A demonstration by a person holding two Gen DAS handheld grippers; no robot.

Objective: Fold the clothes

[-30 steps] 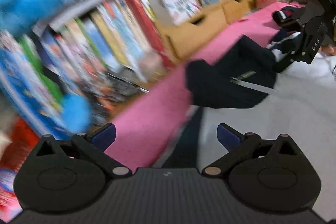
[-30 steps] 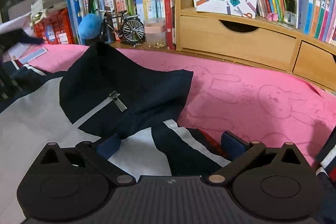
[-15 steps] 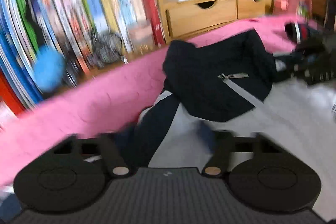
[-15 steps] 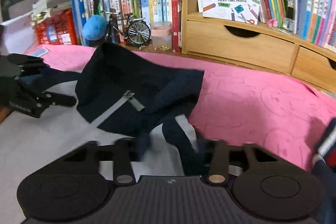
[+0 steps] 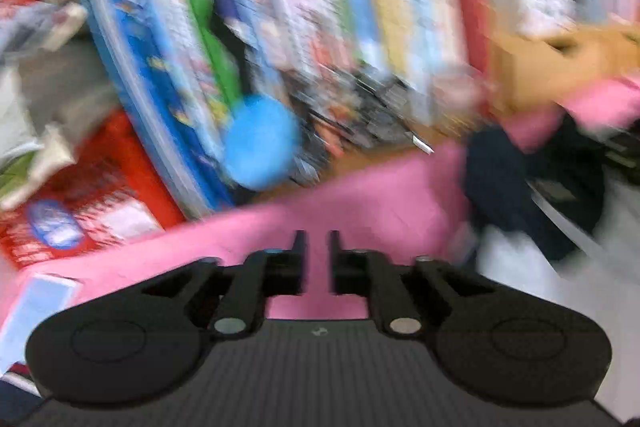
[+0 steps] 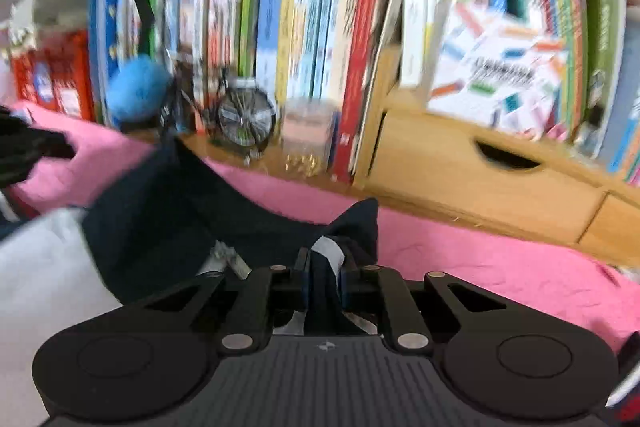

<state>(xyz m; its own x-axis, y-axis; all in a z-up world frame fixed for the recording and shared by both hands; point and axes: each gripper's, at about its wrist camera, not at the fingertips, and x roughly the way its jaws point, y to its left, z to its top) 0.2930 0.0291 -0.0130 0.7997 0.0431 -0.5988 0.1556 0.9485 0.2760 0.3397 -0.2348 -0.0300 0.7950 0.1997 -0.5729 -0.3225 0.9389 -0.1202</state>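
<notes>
Low centre of frame, right gripper [image 6: 323, 269] closing, pinching jacket [image 6: 168, 223] edge for a fold; left gripper [image 5: 318, 259] closing w/ nothing between, over pink cloth [image 5: 360, 195].

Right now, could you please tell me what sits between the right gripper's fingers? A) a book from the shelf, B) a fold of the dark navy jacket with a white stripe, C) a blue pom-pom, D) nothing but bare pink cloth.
B: in the right wrist view the right gripper is closing on a bunched fold of the navy jacket, its white stripe showing between the fingers.
</notes>
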